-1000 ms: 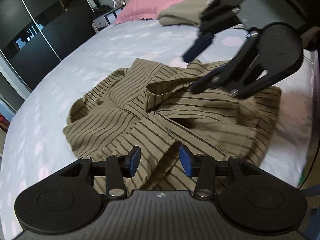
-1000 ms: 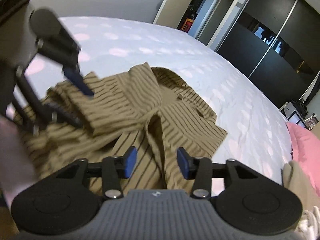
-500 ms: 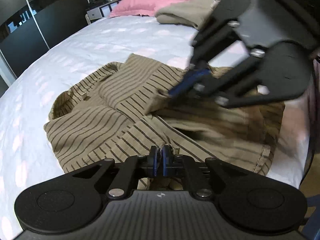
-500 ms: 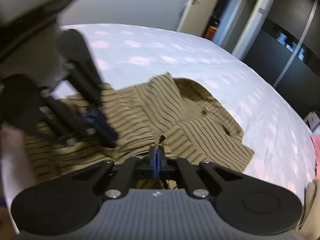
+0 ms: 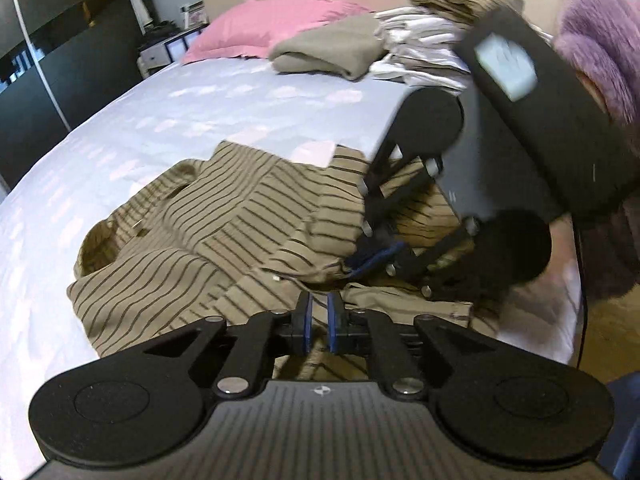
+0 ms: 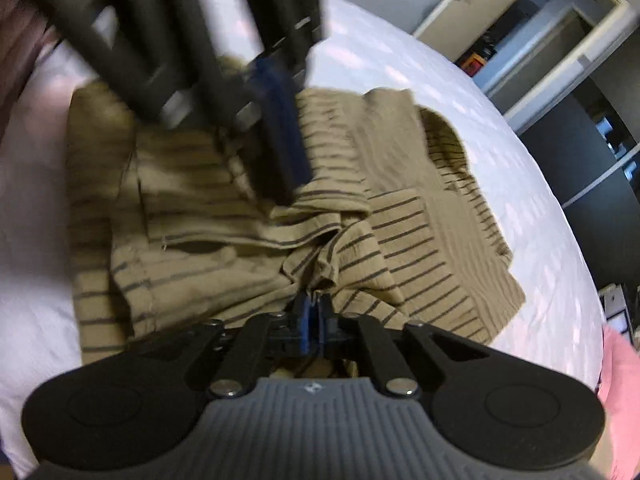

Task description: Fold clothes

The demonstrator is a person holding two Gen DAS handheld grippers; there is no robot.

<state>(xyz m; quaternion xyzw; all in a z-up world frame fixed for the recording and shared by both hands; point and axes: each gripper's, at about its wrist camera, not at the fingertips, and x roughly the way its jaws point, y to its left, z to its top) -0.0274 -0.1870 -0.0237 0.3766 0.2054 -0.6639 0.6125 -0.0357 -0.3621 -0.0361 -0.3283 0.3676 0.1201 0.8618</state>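
Both grippers sit at bed's near edge over rumpled shirt (image 5: 208,240): left gripper (image 5: 319,322) and right gripper (image 6: 313,322) jaws opening, cloth between, grip unclear.

Striped shirt (image 5: 192,240) on bed (image 5: 200,108)

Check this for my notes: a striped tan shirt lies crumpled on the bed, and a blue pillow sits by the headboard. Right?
Not quite: the pillow is pink, not blue, as the left wrist view shows. The rest holds: the shirt is striped tan, crumpled on the bed.
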